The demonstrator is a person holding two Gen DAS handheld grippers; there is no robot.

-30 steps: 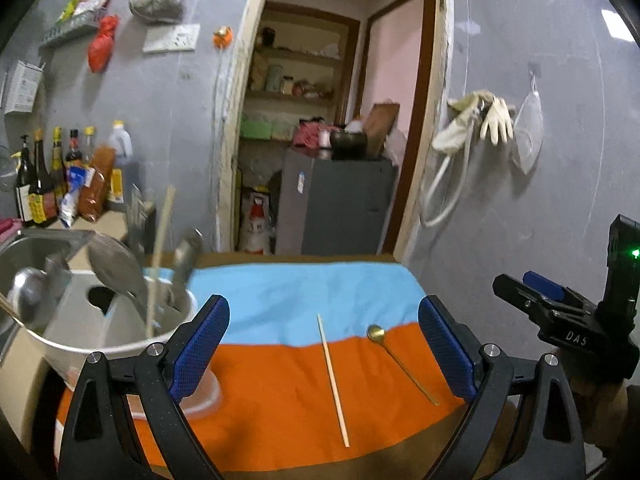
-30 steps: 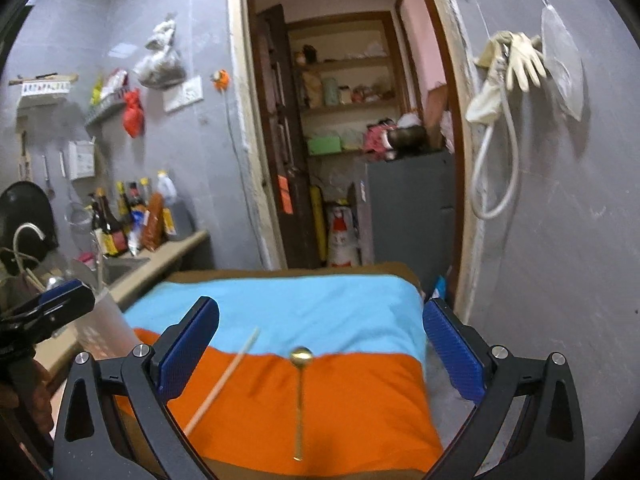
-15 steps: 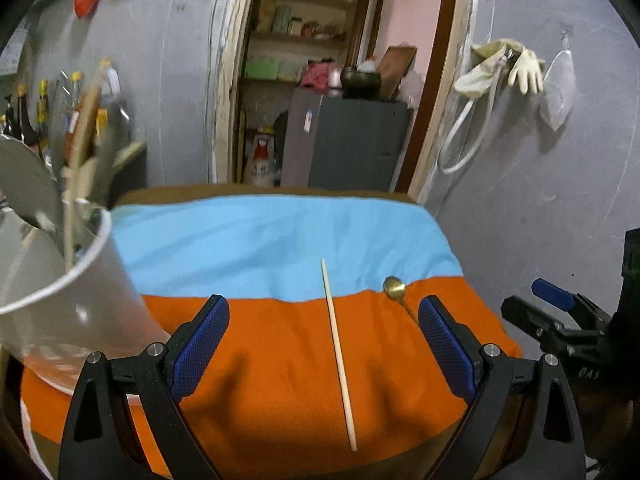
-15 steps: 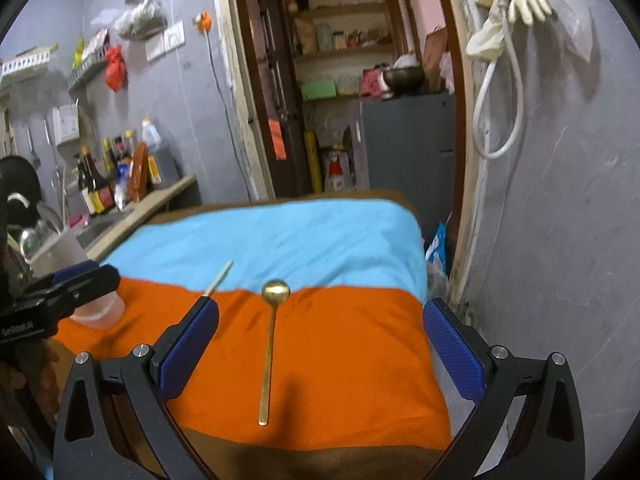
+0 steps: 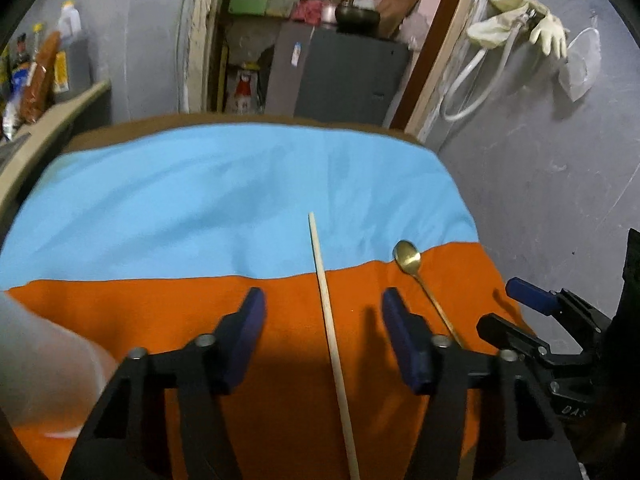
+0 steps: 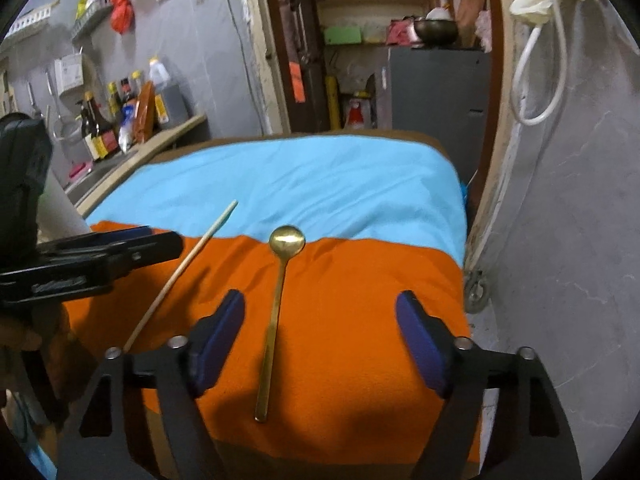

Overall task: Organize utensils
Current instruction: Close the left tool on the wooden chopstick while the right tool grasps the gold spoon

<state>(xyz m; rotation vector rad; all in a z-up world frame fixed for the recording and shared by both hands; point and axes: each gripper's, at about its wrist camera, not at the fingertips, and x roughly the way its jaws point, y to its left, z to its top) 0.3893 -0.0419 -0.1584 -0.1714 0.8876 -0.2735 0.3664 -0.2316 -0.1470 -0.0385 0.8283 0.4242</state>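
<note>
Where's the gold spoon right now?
The gold spoon lies on the orange cloth, centred between the right gripper fingers, bowl at the blue border, chopstick on its left.

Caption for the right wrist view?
Right gripper closing around a gold spoon on orange cloth, chopstick alongside.

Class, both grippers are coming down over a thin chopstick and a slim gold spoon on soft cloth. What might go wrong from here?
1. The chopstick is thin and lies flat; the closing left gripper may roll it or pinch the cloth instead.
2. The right gripper straddles the spoon off-centre, so its closing fingers may push the spoon sideways.
</note>
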